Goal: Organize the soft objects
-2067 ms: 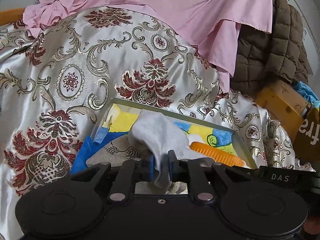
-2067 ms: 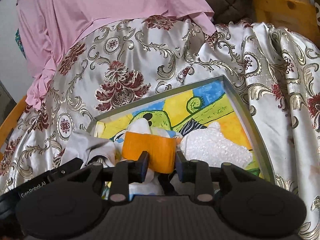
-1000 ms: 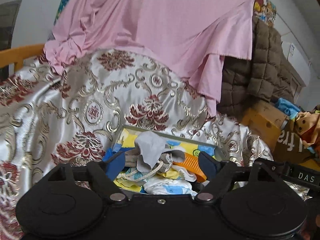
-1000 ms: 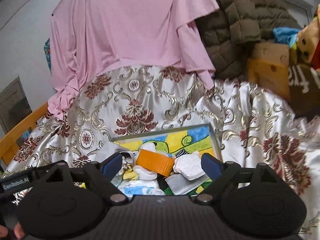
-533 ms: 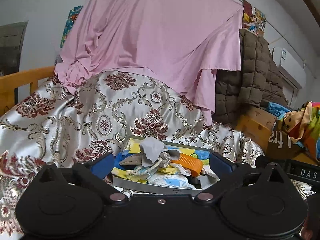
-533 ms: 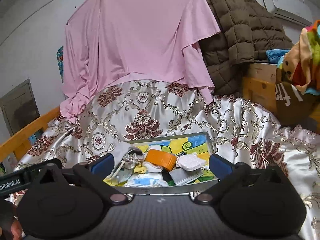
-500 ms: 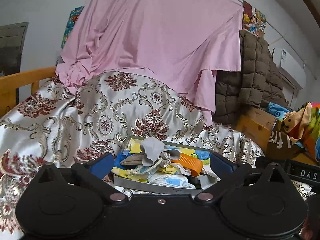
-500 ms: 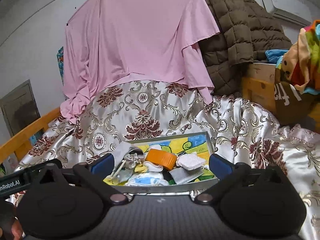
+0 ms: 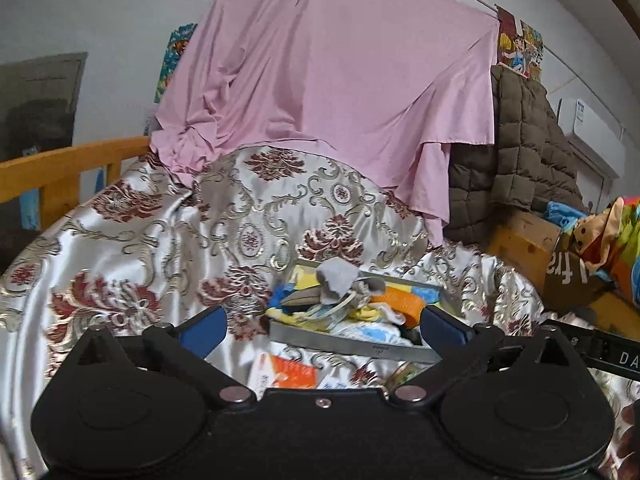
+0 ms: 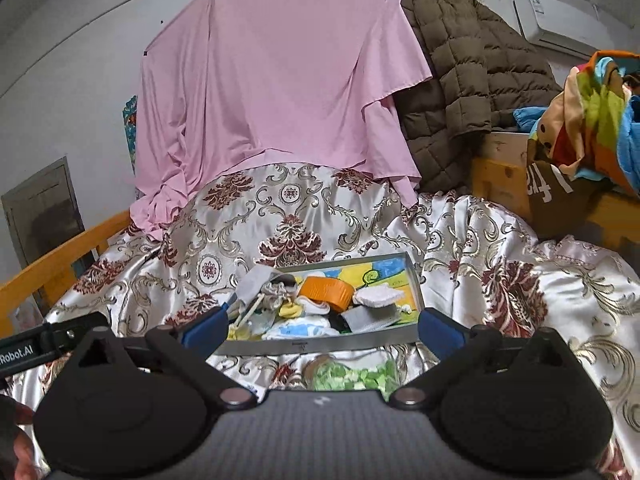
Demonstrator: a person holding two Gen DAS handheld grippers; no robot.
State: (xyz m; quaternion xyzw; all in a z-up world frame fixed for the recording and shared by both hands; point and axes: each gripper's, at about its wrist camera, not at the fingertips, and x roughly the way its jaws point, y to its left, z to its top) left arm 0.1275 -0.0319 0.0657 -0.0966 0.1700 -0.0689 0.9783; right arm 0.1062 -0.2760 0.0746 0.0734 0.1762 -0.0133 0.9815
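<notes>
Soft things fill the metal tray [image 10: 320, 345] on the patterned bedspread [image 10: 500, 280] — a grey cloth [image 9: 336, 276], an orange roll [image 10: 327, 292], a white pad [image 10: 378, 295]. Left gripper [image 9: 322, 326] and right gripper [image 10: 322, 326] hang before it, fingers spread wide, holding nothing.

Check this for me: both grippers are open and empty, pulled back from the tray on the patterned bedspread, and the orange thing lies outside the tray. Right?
One thing is off: the orange thing lies inside the tray, among the other soft items, as the right wrist view shows. The rest holds: left gripper and right gripper are open, empty and back from the tray on the patterned bedspread.
</notes>
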